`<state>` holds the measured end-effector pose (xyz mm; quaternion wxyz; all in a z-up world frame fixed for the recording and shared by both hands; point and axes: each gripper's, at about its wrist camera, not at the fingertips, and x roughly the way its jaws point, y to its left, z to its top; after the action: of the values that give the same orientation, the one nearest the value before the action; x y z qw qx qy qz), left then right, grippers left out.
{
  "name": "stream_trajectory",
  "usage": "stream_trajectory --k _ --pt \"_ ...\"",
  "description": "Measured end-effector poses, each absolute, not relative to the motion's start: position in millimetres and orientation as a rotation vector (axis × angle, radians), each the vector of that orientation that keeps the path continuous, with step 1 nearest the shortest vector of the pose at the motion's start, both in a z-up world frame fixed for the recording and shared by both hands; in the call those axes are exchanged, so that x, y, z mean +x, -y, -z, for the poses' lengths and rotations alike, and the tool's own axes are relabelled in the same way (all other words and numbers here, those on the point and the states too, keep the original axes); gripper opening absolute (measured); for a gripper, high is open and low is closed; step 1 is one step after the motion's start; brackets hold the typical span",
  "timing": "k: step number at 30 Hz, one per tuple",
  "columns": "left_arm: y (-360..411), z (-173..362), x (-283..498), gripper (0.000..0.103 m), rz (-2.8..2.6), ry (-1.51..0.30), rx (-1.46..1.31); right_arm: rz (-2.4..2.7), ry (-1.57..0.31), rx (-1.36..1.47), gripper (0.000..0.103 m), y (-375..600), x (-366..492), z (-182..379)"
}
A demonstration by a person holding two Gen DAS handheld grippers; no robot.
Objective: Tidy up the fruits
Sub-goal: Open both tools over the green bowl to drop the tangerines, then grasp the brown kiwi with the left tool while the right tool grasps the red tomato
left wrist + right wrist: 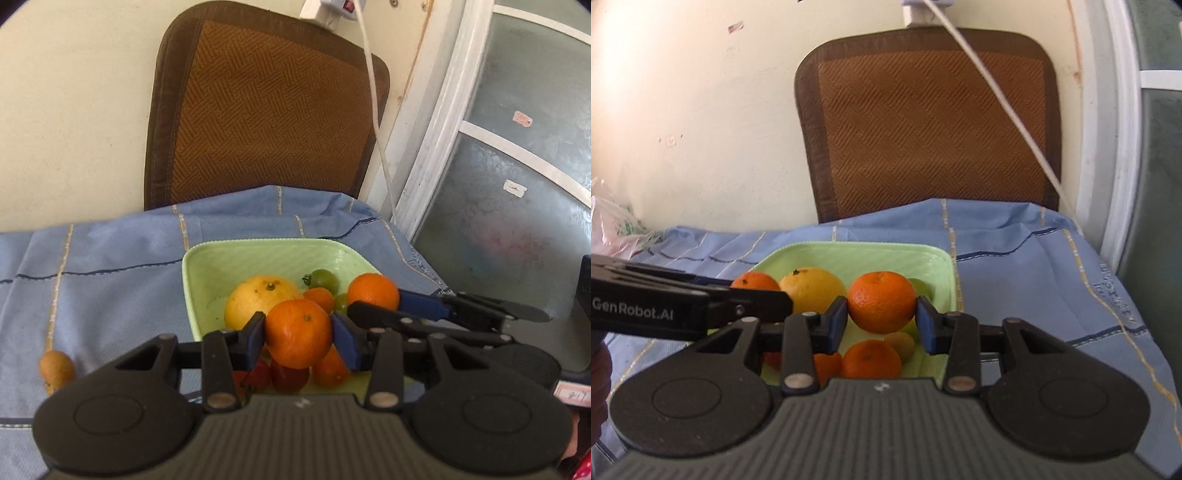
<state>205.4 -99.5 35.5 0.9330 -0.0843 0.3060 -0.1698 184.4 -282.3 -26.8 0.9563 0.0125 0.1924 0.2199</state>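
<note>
Both grippers are clamped on tangerines — left gripper (298, 339) on one tangerine (298, 333), right gripper (882, 320) on another (881, 301) — above the green bowl (938, 258).

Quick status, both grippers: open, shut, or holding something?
Left gripper: shut on an orange, above the green bowl.
Right gripper: shut on another orange, above the same bowl.
</note>
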Motion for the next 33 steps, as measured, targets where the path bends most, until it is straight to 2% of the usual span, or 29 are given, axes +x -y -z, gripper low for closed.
stream_trajectory --k 10,15,18,20,27,33 --pt "89.3 -42.4 202.0 0.042 0.342 -0.59 -0.204 -0.497 -0.375 0.006 0.044 277.4 182.4 33.2" --pt "29.3 -73.5 178.3 0.042 0.23 -0.484 -0.25 -0.477 -0.298 0.084 0.044 291.5 169.2 18.8" --pt "-7.3 -76.7 168.6 0.042 0.125 -0.483 -0.231 -0.498 -0.267 0.152 0.044 295.4 158.7 6.7" --pt "-24.8 -69.4 165.2 0.048 0.095 -0.513 -0.225 -0.544 -0.253 0.166 0.044 288.8 148.5 1.4" --pt "-38.4 -25.3 176.8 0.049 0.093 -0.626 -0.226 -0.714 -0.317 -0.008 0.043 209.4 129.2 3.6" --pt "-45.9 -9.7 192.7 0.049 0.127 -0.643 -0.285 -0.722 -0.347 -0.235 0.042 133.1 130.2 20.2"
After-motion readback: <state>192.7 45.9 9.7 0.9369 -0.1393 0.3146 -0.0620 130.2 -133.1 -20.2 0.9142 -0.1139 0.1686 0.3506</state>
